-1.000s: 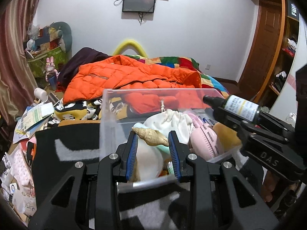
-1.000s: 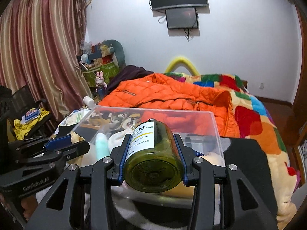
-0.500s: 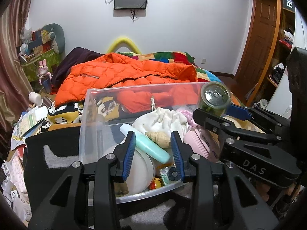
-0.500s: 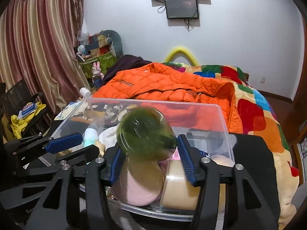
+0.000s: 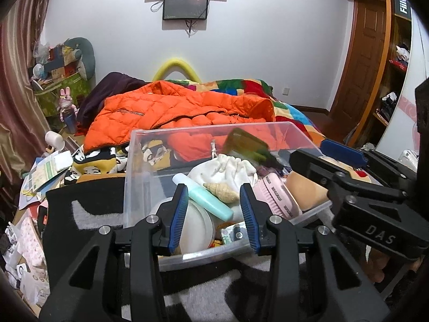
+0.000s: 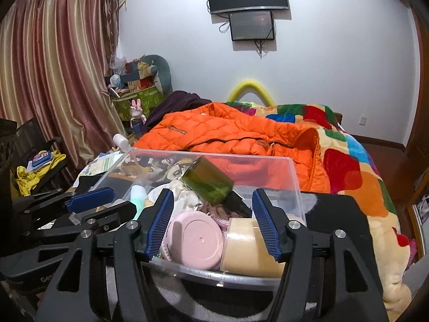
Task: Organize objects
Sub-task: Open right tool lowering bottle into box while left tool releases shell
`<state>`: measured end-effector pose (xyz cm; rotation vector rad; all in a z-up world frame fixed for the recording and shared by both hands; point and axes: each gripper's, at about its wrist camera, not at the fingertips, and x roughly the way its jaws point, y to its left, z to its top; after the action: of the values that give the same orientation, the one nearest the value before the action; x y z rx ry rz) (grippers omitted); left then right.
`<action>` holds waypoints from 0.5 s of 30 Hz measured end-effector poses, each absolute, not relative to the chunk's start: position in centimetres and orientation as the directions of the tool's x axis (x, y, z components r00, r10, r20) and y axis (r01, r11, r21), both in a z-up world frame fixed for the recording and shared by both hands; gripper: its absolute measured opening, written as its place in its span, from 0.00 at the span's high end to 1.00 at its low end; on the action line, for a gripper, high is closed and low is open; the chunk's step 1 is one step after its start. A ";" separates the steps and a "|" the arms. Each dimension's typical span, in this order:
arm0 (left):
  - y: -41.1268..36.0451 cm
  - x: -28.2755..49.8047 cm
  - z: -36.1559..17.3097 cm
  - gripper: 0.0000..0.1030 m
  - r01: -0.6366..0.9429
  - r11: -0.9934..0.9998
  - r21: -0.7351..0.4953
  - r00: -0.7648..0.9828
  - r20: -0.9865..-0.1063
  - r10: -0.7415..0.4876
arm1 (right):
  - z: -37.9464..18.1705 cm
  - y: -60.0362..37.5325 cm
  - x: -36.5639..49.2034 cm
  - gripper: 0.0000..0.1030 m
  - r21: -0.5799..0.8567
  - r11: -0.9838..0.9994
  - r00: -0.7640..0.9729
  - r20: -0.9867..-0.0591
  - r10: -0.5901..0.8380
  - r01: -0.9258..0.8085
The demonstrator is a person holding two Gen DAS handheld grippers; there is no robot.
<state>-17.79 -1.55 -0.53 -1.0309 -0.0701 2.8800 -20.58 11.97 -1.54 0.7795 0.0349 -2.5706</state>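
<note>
A clear plastic bin (image 5: 139,161) (image 6: 292,177) sits in front of me, full of small items. A green bottle (image 6: 207,181) (image 5: 248,147) lies tilted in the bin, blurred in the left wrist view. A seashell (image 5: 221,191) rests on a white pouch (image 5: 228,170) beside a teal tube (image 5: 211,201). A pink round brush (image 6: 195,242) (image 5: 277,197) and a tan tape roll (image 6: 248,249) lie at the near side. My left gripper (image 5: 214,214) is open and empty above the bin's near edge. My right gripper (image 6: 213,226) is open and empty over the brush and tape.
The bin stands on a black and grey blanket (image 5: 80,209). An orange puffer jacket (image 5: 174,112) and a colourful quilt (image 6: 348,155) cover the bed behind. Papers and clutter (image 5: 45,169) lie at the left. A wooden door and shelves (image 5: 375,67) stand at the right.
My left gripper let go of the seashell, which now lies on the pouch. My right gripper opened and the green bottle dropped from it into the bin.
</note>
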 end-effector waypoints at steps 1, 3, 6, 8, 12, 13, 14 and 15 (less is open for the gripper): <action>-1.5 -17.6 -0.5 0.62 -0.060 -0.996 -0.070 -0.771 -0.630 0.090 | -1.4 12.1 -20.5 0.44 0.104 -0.898 -0.740 -0.530 -0.414 0.428; -1.5 -17.2 -0.3 0.61 -0.056 -0.996 -0.068 -0.774 -0.628 0.087 | -1.3 12.3 -19.9 0.44 0.113 -0.895 -0.737 -0.528 -0.421 0.431; -1.6 -16.5 -0.1 0.61 -0.048 -0.996 -0.071 -0.777 -0.624 0.082 | -1.1 12.6 -18.9 0.44 0.119 -0.889 -0.732 -0.525 -0.434 0.442; -1.6 -16.2 0.0 0.60 -0.041 -0.996 -0.074 -0.778 -0.623 0.078 | -1.1 12.8 -18.2 0.44 0.115 -0.888 -0.733 -0.522 -0.436 0.446; -1.6 -15.1 0.3 0.56 -0.024 -0.997 -0.069 -0.784 -0.617 0.062 | -1.1 13.3 -16.7 0.44 0.106 -0.894 -0.744 -0.516 -0.424 0.436; -1.5 -14.8 0.4 0.55 -0.019 -0.998 -0.064 -0.788 -0.613 0.054 | -1.2 13.4 -16.4 0.44 0.109 -0.894 -0.744 -0.515 -0.426 0.435; -1.4 -14.5 0.5 0.54 -0.016 -0.998 -0.066 -0.792 -0.608 0.053 | -1.2 13.7 -16.1 0.43 0.119 -0.891 -0.741 -0.514 -0.432 0.437; -1.4 -14.2 0.6 0.51 -0.019 -0.997 -0.076 -0.793 -0.606 0.061 | -1.3 13.8 -15.8 0.43 0.127 -0.889 -0.737 -0.514 -0.438 0.440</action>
<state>-14.19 -1.41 0.59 -0.9941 -0.1018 2.9337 -15.78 13.78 -1.25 0.7556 0.0033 -2.5567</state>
